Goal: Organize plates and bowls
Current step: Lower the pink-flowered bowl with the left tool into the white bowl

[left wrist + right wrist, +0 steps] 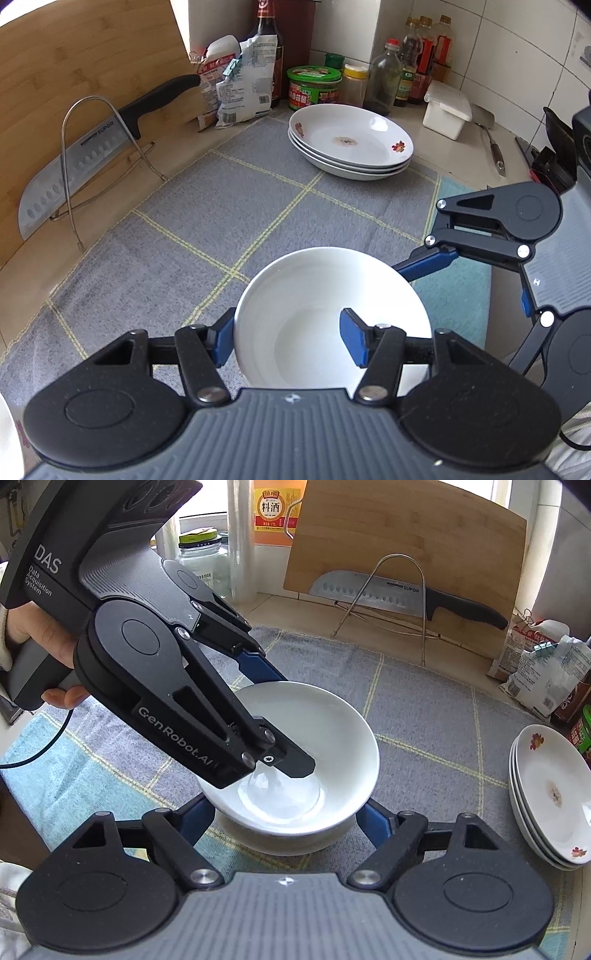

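A white bowl [332, 295] hangs tilted over the grey mat [221, 206]. My left gripper [288, 339] is shut on its near rim, one blue pad outside and one inside. From the right wrist view, this upper bowl [314, 731] sits in a second white bowl [280, 840] beneath it. My right gripper [284, 816] is shut on that lower bowl, a pad against each side. The left gripper [280, 720] reaches in from the upper left, held by a hand [40, 638]. A stack of three flowered plates [351, 140] rests at the far right of the mat.
A cleaver [74, 162] on a wire rack leans against a bamboo board [74, 74] at the left. Bottles, a green-lidded jar [314, 88], bags and a white box [447, 110] line the tiled back corner. A blue towel [454, 295] lies at the mat's right.
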Demonstrator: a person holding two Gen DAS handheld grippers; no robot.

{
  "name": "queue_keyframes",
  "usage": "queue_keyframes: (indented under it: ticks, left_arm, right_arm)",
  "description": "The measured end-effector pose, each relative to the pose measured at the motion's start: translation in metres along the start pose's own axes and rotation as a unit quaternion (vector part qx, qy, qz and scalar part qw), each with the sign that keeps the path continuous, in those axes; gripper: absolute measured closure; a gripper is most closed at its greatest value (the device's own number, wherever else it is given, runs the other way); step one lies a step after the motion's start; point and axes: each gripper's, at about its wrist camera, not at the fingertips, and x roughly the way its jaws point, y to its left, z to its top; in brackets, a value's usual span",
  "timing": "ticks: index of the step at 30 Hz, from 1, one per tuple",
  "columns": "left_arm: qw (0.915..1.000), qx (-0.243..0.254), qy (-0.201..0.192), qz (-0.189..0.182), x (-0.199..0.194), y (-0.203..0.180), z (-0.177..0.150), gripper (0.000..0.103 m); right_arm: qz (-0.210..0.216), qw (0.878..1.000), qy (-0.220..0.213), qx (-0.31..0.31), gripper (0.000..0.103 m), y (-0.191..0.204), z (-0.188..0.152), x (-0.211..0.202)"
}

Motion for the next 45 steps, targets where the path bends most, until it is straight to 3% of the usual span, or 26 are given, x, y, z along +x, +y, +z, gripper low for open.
queue_keyframes:
  ticks: [29,31,33,34,39,42,45]
  left_arm:
    - [0.9999,0.011,-0.006,0.004,0.004,-0.002,-0.002,0.043]
    - [0.9999,0.013,-0.009,0.001,0.003,-0.003,-0.002,0.040]
    - [0.9998,0.016,-0.013,-0.001,0.002,-0.004,-0.003,0.036]
    - [0.9998,0.017,-0.015,0.000,0.001,-0.005,-0.003,0.036]
    - [0.9994,0.017,-0.026,0.015,-0.007,-0.005,-0.007,0.028]
    - [0.9989,0.011,-0.036,0.026,-0.016,-0.003,-0.012,0.017]
    - [0.9984,0.004,-0.045,0.035,-0.027,-0.001,-0.019,0.017]
  right_arm:
    - [0.008,1.000,0.010,0.003,0.016,-0.006,0.001,0.007]
    - [0.011,1.000,0.009,0.006,0.014,-0.007,0.001,0.007]
    - [0.015,1.000,0.000,0.012,0.001,-0.008,0.001,0.005]
    - [0.015,1.000,-0.006,0.012,0.000,-0.008,0.001,0.003]
    - [0.018,1.000,-0.021,0.014,0.000,-0.007,0.003,-0.007]
    - [0.027,0.999,-0.031,0.016,0.000,-0.003,0.004,-0.014]
    - [0.038,0.999,-0.035,0.013,0.000,0.005,0.004,-0.019]
